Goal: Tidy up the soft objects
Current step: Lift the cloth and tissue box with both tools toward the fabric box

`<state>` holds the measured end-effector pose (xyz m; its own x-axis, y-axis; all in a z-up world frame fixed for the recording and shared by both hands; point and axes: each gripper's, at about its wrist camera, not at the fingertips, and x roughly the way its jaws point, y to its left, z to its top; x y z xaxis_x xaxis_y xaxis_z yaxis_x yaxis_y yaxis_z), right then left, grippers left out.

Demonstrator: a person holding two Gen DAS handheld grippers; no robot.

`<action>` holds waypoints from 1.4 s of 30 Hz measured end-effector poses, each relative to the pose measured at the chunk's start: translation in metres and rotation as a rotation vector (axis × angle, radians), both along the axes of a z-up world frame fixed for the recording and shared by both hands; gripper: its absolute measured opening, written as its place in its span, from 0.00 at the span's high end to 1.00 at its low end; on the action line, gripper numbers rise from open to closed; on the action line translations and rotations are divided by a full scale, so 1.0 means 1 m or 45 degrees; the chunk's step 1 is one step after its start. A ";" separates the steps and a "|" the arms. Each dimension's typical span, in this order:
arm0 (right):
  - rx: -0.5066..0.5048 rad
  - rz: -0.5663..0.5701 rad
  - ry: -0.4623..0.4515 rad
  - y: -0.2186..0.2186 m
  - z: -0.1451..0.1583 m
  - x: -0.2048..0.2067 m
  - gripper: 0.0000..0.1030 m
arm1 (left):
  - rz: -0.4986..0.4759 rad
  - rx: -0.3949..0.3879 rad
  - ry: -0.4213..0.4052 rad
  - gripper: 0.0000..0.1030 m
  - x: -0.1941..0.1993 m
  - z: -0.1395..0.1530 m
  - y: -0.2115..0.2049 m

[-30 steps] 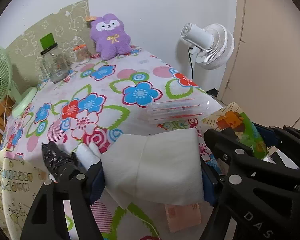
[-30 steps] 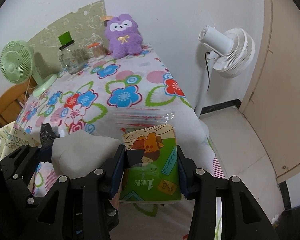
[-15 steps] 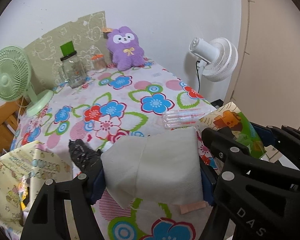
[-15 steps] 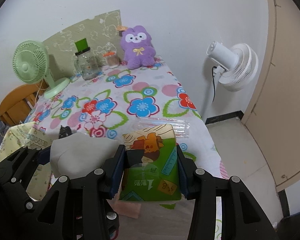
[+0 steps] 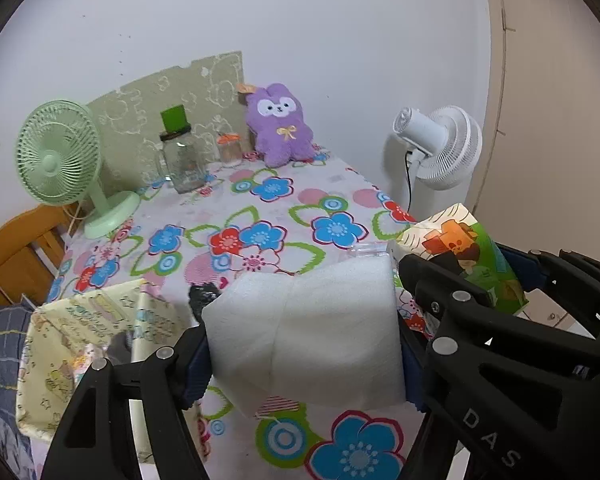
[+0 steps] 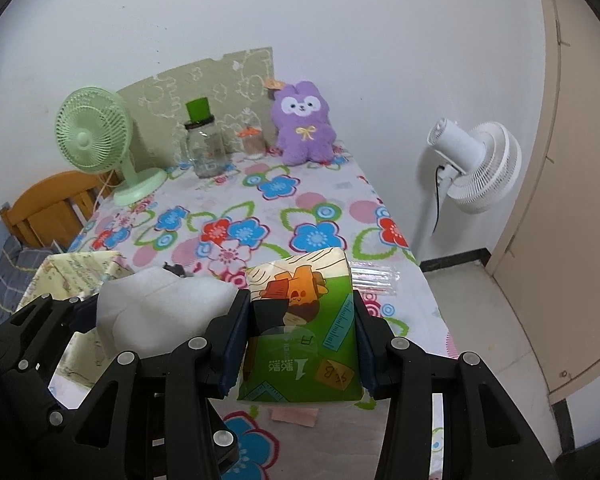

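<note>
My left gripper [image 5: 302,356] is shut on a white tissue pack [image 5: 308,332], lifted above the flowered tablecloth [image 5: 260,216]. Beside it, my right gripper [image 6: 300,344] is shut on a green cartoon-printed tissue pack [image 6: 304,320], also held off the table. From the left wrist view the green pack [image 5: 464,256] shows at the right; from the right wrist view the white pack [image 6: 160,312] shows at the left. A purple plush toy [image 5: 280,124] sits upright at the table's far end by the wall. A pale yellow fabric bin [image 5: 84,344] stands at the near left.
On the table stand a green desk fan [image 5: 60,160], a glass jar with a green lid [image 5: 182,160], a small orange-lidded jar [image 5: 229,150] and a clear plastic pack [image 6: 374,276]. A small black object [image 5: 202,294] lies near the bin. A white floor fan [image 6: 472,164] stands at the right; a wooden chair [image 6: 48,208] at the left.
Both grippers have risen and pulled back from the table with their packs still held. More of the table, the green fan and the yellow bin have come into view.
</note>
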<state>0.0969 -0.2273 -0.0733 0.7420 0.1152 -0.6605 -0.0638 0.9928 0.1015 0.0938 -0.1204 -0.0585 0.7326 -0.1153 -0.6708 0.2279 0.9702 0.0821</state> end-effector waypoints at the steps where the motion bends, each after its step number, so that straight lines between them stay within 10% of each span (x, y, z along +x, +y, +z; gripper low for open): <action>1: 0.002 0.003 -0.005 0.002 0.002 -0.002 0.52 | 0.004 -0.001 -0.006 0.26 -0.002 0.002 0.002; 42: 0.014 0.350 -0.068 0.146 0.040 0.000 0.52 | 0.327 -0.022 -0.094 0.26 -0.026 0.031 0.135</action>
<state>0.0972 -0.0813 -0.0334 0.7156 0.3241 -0.6187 -0.3363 0.9363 0.1015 0.0682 0.0143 -0.0274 0.7863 0.0699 -0.6139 -0.0319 0.9968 0.0727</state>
